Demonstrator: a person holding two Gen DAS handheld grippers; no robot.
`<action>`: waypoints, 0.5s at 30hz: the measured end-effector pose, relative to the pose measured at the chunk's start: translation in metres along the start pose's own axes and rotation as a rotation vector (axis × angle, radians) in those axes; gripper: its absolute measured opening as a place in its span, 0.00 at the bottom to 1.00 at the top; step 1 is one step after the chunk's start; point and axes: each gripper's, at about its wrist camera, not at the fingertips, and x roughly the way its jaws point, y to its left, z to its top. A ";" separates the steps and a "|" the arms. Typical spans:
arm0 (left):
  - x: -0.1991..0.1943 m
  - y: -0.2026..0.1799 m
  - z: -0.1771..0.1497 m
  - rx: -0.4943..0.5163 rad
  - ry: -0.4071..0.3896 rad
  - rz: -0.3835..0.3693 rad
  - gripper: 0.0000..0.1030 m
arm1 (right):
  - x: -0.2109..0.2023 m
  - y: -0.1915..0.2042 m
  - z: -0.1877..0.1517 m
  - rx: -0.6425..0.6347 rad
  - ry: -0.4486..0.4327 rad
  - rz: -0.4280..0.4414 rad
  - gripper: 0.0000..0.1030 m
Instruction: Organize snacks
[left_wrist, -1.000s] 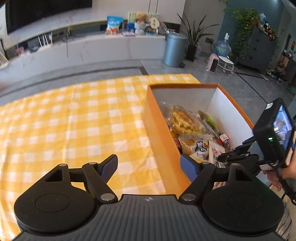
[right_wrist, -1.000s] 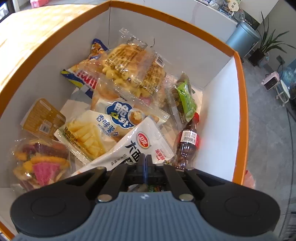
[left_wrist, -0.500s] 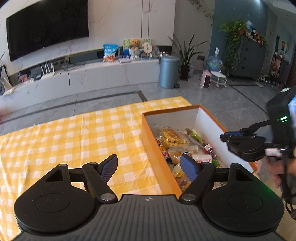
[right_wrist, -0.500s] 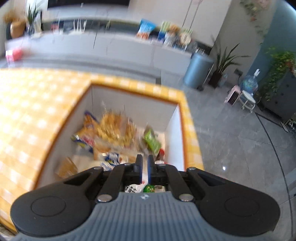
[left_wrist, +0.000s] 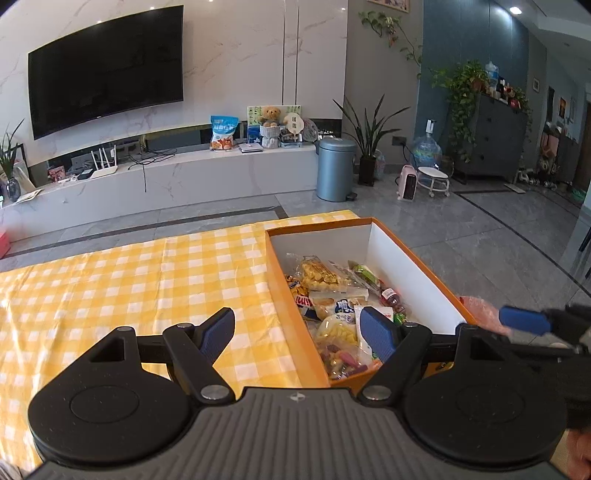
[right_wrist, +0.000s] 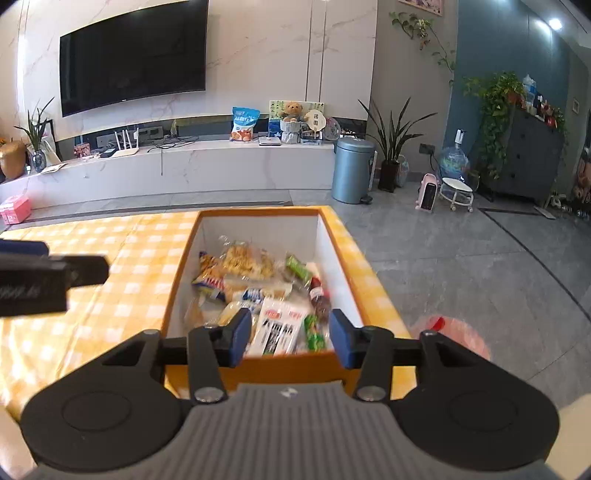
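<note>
Left gripper (left_wrist: 297, 330): held level above the orange box's (left_wrist: 284, 295) left wall, fingers spread, empty.
Right gripper (right_wrist: 287, 341): raised over the box's near end, fingers spread, empty.
Snacks (right_wrist: 258, 288): piled inside the box.

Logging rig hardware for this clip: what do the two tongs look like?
Both match: left tongs and right tongs have matte black linkage arms with silver pivot screws, round black discs either side, a ribbed grey body with a small emblem, and blue pads. No cables or sleeves visible.
</note>
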 end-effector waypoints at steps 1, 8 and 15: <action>-0.002 -0.001 -0.002 0.002 -0.002 -0.002 0.89 | -0.006 -0.001 -0.003 0.006 -0.002 0.003 0.50; -0.013 -0.013 -0.024 0.029 -0.030 0.012 0.89 | -0.019 -0.003 -0.028 0.060 -0.013 0.048 0.57; -0.011 -0.017 -0.046 0.031 -0.035 0.008 0.89 | -0.014 -0.003 -0.048 0.126 0.009 0.128 0.59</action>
